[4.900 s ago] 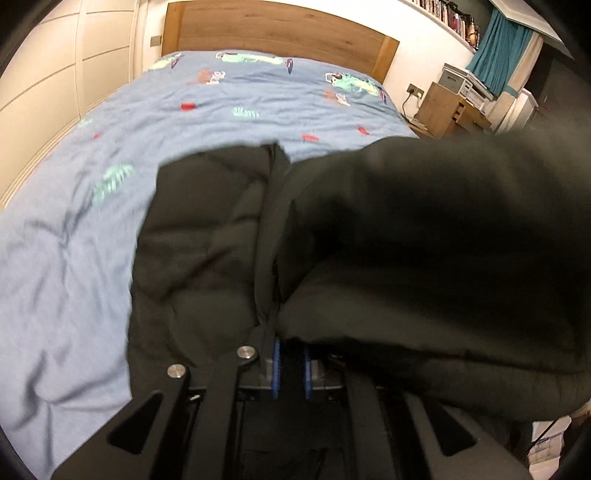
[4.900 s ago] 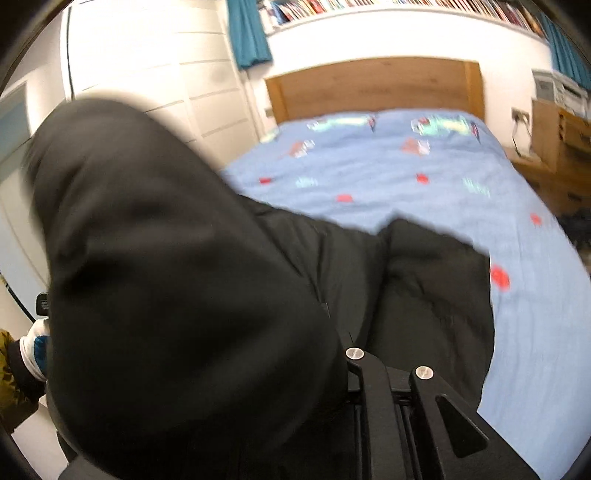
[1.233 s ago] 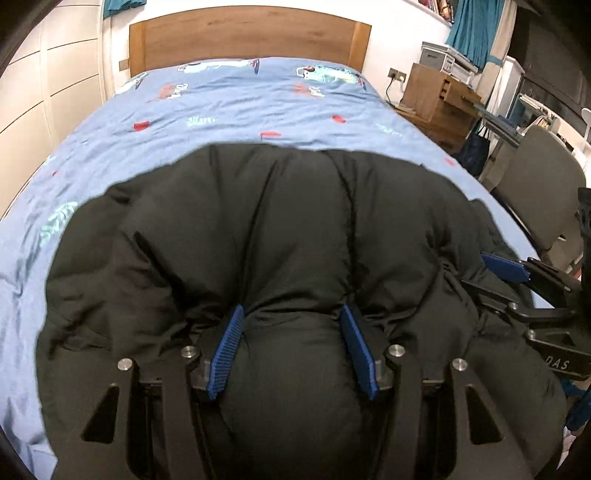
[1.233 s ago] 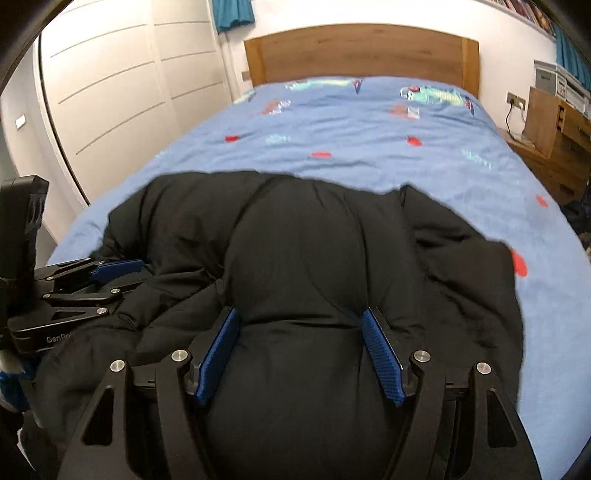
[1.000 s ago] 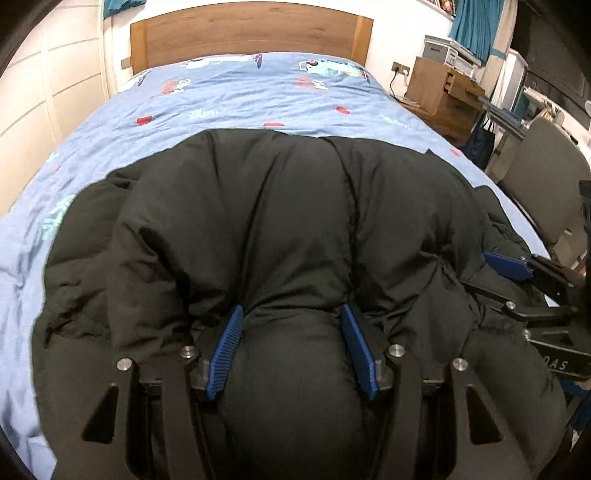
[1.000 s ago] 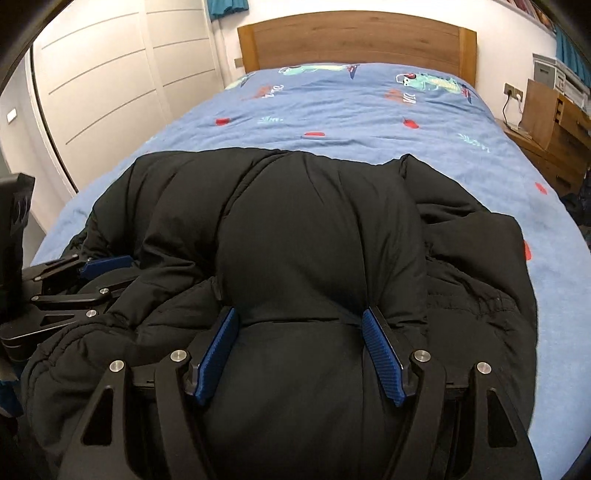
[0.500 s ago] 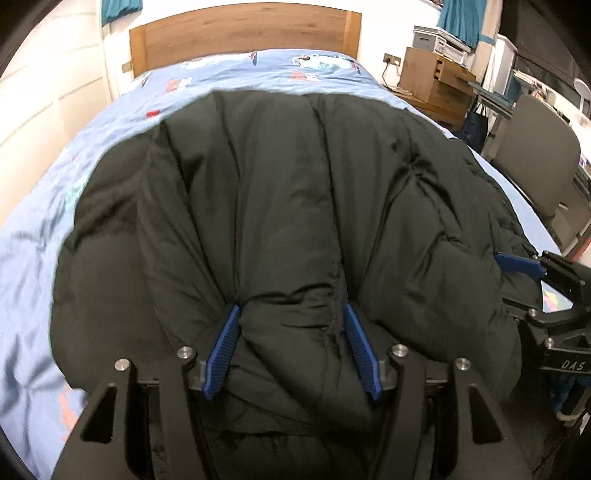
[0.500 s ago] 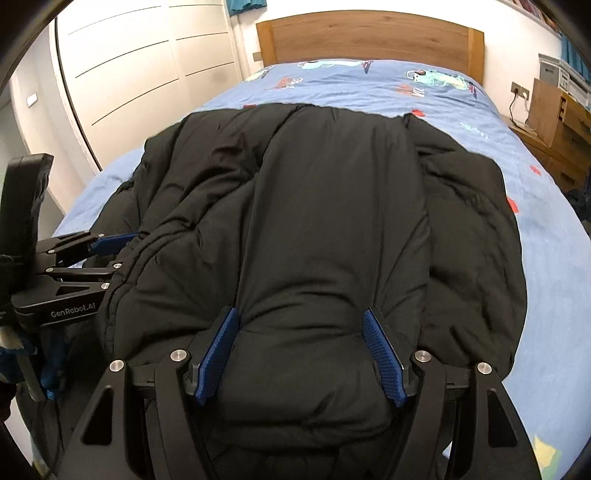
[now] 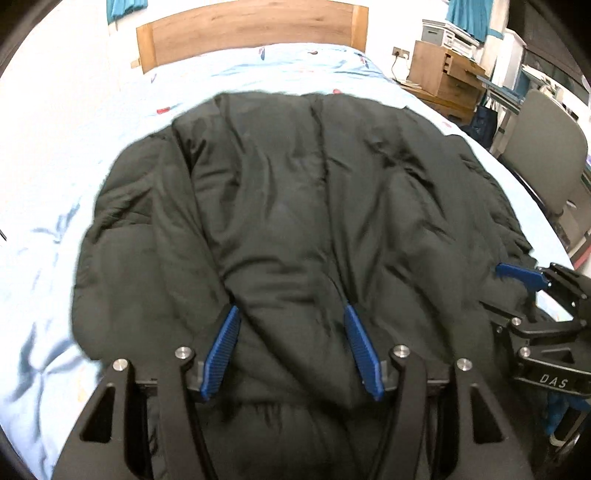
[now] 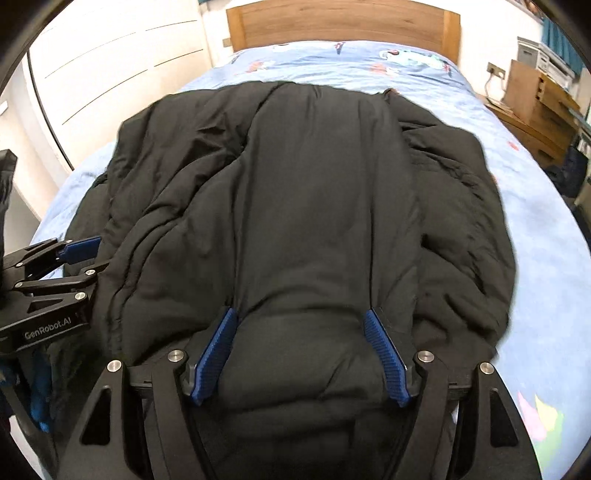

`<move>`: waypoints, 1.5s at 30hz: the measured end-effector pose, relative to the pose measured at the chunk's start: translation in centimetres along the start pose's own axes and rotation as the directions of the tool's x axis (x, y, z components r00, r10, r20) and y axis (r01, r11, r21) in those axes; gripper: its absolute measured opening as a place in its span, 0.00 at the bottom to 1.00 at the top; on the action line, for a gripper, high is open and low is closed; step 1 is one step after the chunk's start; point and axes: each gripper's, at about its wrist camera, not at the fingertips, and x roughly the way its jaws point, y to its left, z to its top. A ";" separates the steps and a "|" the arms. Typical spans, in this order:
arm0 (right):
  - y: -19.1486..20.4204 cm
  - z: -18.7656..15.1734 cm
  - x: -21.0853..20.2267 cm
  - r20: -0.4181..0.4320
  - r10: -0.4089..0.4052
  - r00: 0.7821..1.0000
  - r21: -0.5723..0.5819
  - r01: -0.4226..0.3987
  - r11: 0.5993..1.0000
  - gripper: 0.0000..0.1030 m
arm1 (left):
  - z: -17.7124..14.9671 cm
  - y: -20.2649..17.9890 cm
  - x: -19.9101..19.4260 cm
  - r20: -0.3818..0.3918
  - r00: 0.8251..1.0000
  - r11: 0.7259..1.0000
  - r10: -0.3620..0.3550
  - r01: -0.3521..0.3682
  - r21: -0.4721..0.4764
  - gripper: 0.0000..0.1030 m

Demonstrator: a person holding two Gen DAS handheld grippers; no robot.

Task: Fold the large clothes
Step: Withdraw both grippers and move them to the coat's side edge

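A large black puffer jacket [image 9: 314, 206] lies spread on the blue patterned bed [image 9: 55, 177], and it also fills the right wrist view [image 10: 317, 206]. My left gripper [image 9: 291, 325] is wide open with blue pads straddling a bulge of the jacket's near edge. My right gripper [image 10: 301, 328] is wide open the same way, further right on that edge. Each gripper shows in the other's view: the right one [image 9: 532, 295] at the right side, the left one [image 10: 62, 266] at the left side.
A wooden headboard [image 10: 343, 26] stands at the far end of the bed. White wardrobe doors [image 10: 110, 66] run along the left. A wooden bedside cabinet [image 9: 443, 81] and a grey chair [image 9: 546, 155] stand on the right.
Both grippers pulled back toward the foot of the bed, and the jacket now stretches out longer and flatter. The jaws stayed open around the near edge.
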 end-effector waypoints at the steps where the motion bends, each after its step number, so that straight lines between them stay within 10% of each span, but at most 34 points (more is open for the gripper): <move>1: 0.3 -0.4 -1.1 0.002 -0.007 1.000 0.000 0.007 1.000 0.69 | -0.3 -0.3 -0.9 0.006 1.000 1.000 0.004 -0.004 0.009 0.56; 19: 2.4 -13.0 -14.9 0.036 0.003 0.999 0.043 -0.005 0.999 0.71 | -11.4 -0.2 -15.6 0.086 0.993 0.996 0.080 -0.075 -0.056 0.56; 45: -2.3 -23.6 -22.6 0.072 -0.106 0.992 0.167 0.093 0.981 0.83 | -18.5 -0.1 -22.8 0.136 0.979 0.987 0.154 -0.145 -0.072 0.59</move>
